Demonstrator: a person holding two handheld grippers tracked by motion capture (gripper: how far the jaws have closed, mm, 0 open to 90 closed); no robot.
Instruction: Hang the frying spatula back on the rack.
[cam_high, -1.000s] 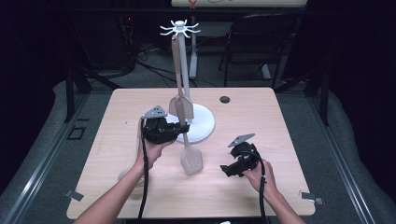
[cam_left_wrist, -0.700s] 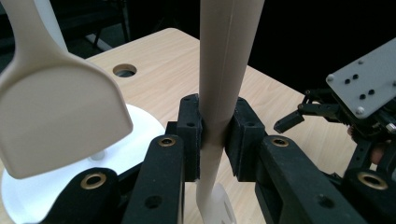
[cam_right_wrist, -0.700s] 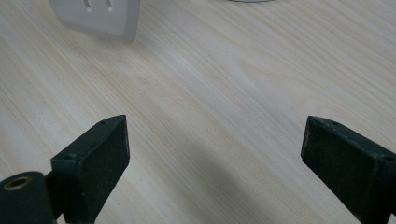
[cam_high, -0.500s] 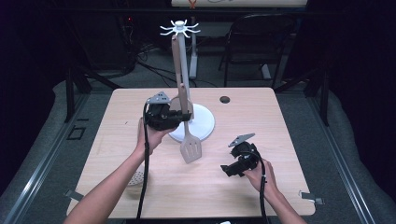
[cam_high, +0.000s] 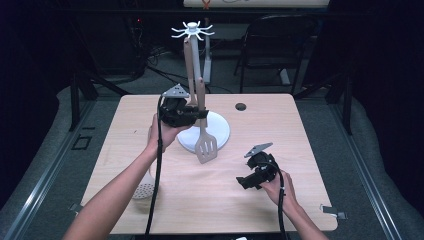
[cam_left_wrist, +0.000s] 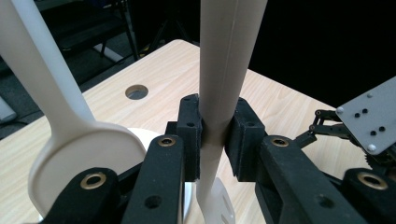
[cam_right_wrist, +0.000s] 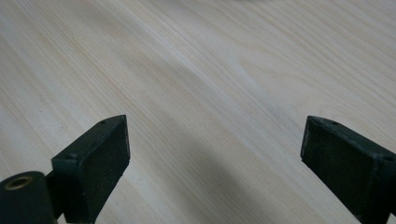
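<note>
My left gripper (cam_high: 199, 114) is shut on the handle of a beige slotted spatula (cam_high: 206, 148), which it holds upright above the table, blade down. The spatula hangs just in front of a white utensil stand (cam_high: 220, 131) with a ring of hooks (cam_high: 192, 31) on top. In the left gripper view the pads (cam_left_wrist: 190, 135) clamp the spatula handle (cam_left_wrist: 226, 65) from both sides. A beige spoon (cam_left_wrist: 81, 156) hangs from the stand right beside it (cam_high: 189, 59). My right gripper (cam_high: 249, 181) rests low at the table's front right, open, with bare wood between its jaws (cam_right_wrist: 215, 149).
A perforated white skimmer (cam_high: 144, 189) lies on the table (cam_high: 300, 150) at the front left, partly under the left forearm. A round hole (cam_high: 241, 106) sits near the table's far edge. A dark chair (cam_high: 280, 45) stands behind the table.
My left gripper has risen and moved back toward the stand with the spatula, which now hangs upright next to the pole. The right gripper has stayed in place.
</note>
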